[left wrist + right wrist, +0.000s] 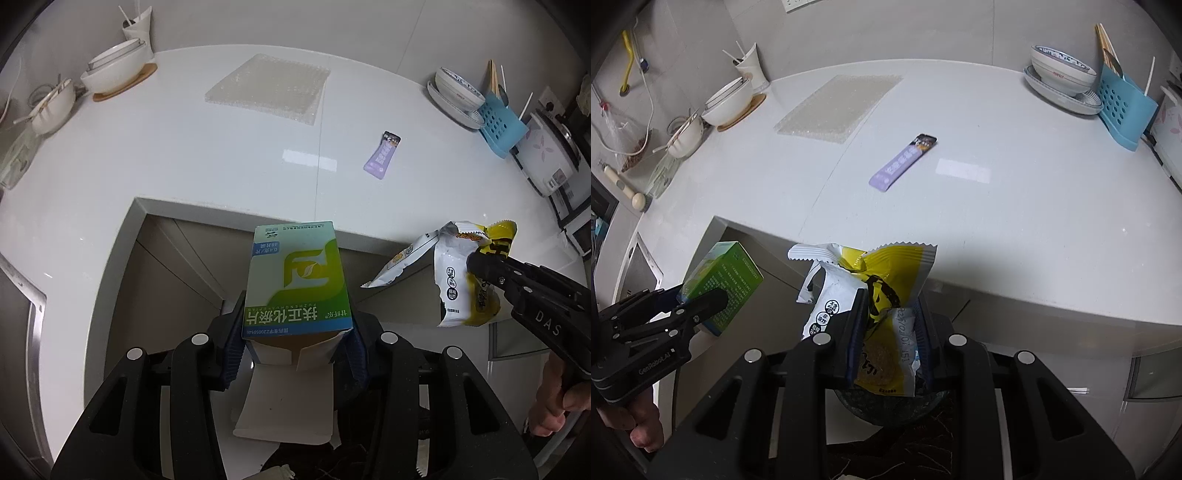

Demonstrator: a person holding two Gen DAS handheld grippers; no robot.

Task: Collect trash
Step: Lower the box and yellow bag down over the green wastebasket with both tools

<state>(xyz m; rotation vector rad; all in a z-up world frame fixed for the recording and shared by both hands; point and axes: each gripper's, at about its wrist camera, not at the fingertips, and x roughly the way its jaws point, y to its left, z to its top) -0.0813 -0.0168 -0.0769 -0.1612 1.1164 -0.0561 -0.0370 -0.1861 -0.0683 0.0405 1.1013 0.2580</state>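
One box [297, 280], one wrapper [882, 306], gripped; one purple sachet [903, 161] on counter [1015, 229].

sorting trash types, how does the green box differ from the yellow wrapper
The green box is stiff cardboard with an open flap; the yellow wrapper is a torn, crumpled foil packet. The left gripper holds the box, the right gripper the wrapper. Both are off the counter.
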